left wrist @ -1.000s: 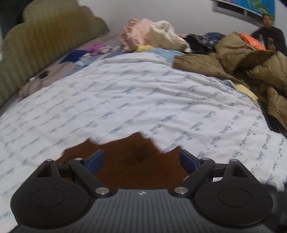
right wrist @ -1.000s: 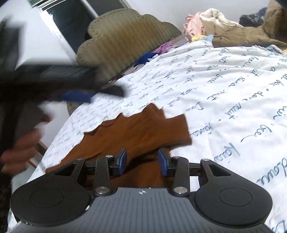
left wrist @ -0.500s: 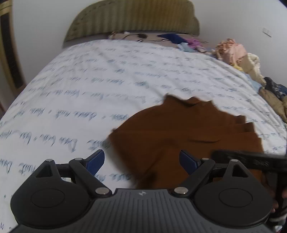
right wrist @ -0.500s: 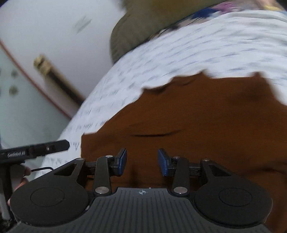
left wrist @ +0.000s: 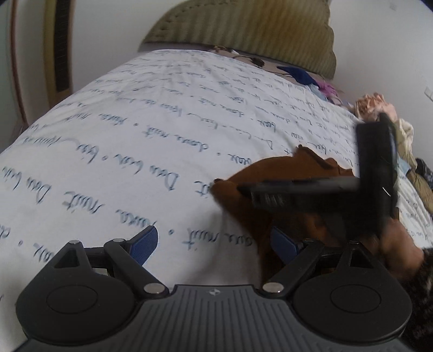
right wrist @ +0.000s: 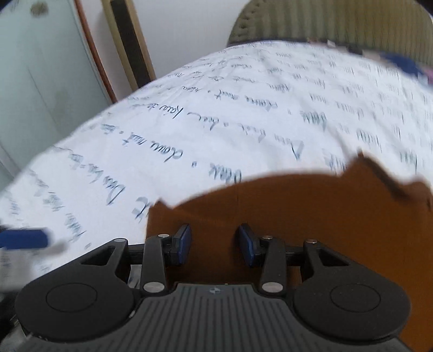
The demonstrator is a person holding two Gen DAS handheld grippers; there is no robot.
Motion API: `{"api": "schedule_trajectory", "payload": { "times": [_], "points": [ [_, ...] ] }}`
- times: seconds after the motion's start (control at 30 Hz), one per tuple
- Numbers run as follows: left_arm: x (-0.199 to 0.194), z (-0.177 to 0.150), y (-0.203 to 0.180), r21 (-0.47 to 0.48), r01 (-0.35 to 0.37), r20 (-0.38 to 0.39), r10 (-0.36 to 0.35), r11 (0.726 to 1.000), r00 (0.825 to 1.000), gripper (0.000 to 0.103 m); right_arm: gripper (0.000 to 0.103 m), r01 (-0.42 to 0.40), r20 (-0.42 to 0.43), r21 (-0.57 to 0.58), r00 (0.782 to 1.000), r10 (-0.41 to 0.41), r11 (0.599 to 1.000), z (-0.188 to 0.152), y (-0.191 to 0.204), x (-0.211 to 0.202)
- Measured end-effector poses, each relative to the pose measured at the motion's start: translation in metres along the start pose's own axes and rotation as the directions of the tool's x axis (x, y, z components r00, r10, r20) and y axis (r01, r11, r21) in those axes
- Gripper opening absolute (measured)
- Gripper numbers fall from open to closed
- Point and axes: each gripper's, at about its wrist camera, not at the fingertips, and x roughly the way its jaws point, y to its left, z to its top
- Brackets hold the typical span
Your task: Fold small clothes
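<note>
A brown garment (left wrist: 284,170) lies flat on the white bedsheet (left wrist: 162,121) printed with blue script. My left gripper (left wrist: 213,239) is open wide just above the sheet; its right finger hangs over the garment's left edge and its left finger over bare sheet. The right gripper's blurred black body (left wrist: 311,189) crosses above the garment, held by a hand (left wrist: 397,243). In the right wrist view my right gripper (right wrist: 215,241) hovers over the near part of the brown garment (right wrist: 311,216), jaws partly apart, pads not pressing on cloth. A blurred blue pad (right wrist: 24,238) of the left gripper shows at far left.
An olive padded headboard (left wrist: 243,24) stands at the bed's far end, with a dark blue cloth (left wrist: 300,74) below it. A heap of pale clothes (left wrist: 373,105) lies at the right. A glass panel (right wrist: 40,81) in a wooden frame stands beyond the bed's left edge.
Both grippers have swung and rolled round to face the headboard. The left one has slid off the garment onto its left edge; the right one stays over the cloth. Neither opening has visibly changed.
</note>
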Motion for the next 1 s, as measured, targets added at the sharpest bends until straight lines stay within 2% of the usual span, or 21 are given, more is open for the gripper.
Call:
{"api": "schedule_trajectory", "payload": {
  "times": [0.07,0.13,0.3,0.4,0.47,0.57,0.63,0.67,0.77,0.87,0.9,0.93,0.97,1.0],
  "points": [
    [-0.004,-0.005,0.001,0.015,-0.003,0.002,0.003,1.000,1.000,0.091,0.043,-0.011,-0.003,0.028,1.000,0.011,1.000,0.005,-0.004,-0.002],
    [-0.006,-0.009,-0.002,0.033,0.006,-0.004,-0.006,0.999,1.000,0.091,0.043,-0.070,0.026,0.069,0.997,0.068,0.995,0.005,-0.013,-0.017],
    [-0.009,-0.018,-0.030,0.144,0.100,-0.002,-0.100,0.985,0.995,0.091,0.043,-0.179,0.085,0.155,0.982,0.167,0.971,-0.019,-0.038,-0.068],
    [0.000,-0.024,-0.056,0.255,0.046,0.028,-0.055,0.966,0.998,0.091,0.043,-0.246,0.124,0.254,0.968,0.221,0.936,-0.045,-0.057,-0.097],
    [0.009,-0.029,-0.070,0.319,-0.008,0.028,-0.001,0.948,1.000,0.091,0.043,-0.253,0.140,0.303,0.965,0.220,0.919,-0.064,-0.068,-0.111],
    [0.010,-0.032,-0.076,0.325,0.052,0.037,-0.068,0.944,0.997,0.090,0.043,-0.223,0.153,0.339,0.972,0.181,0.914,-0.094,-0.079,-0.129],
    [0.010,-0.032,-0.080,0.331,0.057,0.037,-0.074,0.942,0.997,0.089,0.043,-0.205,0.158,0.364,0.975,0.156,0.909,-0.112,-0.086,-0.137],
    [0.012,-0.032,-0.082,0.341,0.053,0.038,-0.070,0.939,0.997,0.085,0.043,-0.212,0.166,0.388,0.973,0.158,0.897,-0.120,-0.090,-0.141],
    [0.017,-0.035,-0.085,0.380,0.032,0.057,-0.058,0.924,0.997,0.082,0.043,-0.274,0.179,0.458,0.960,0.214,0.846,-0.136,-0.095,-0.140],
    [0.015,-0.041,-0.080,0.419,-0.013,0.091,-0.028,0.908,0.995,0.082,0.043,-0.379,0.212,0.519,0.925,0.314,0.766,-0.140,-0.090,-0.128],
    [0.014,-0.041,-0.075,0.409,-0.024,0.086,-0.013,0.912,0.996,0.082,0.042,-0.415,0.210,0.540,0.909,0.360,0.733,-0.140,-0.087,-0.119],
    [0.011,-0.042,-0.067,0.391,-0.027,0.083,-0.006,0.920,0.997,0.082,0.042,-0.429,0.198,0.551,0.900,0.388,0.715,-0.138,-0.080,-0.111],
    [0.005,-0.044,-0.057,0.374,-0.026,0.085,-0.006,0.927,0.996,0.083,0.041,-0.424,0.182,0.547,0.902,0.392,0.722,-0.135,-0.073,-0.104],
    [0.000,-0.045,-0.048,0.354,-0.034,0.088,0.003,0.935,0.996,0.083,0.039,-0.408,0.162,0.523,0.910,0.382,0.748,-0.131,-0.063,-0.098]
  ]
}}
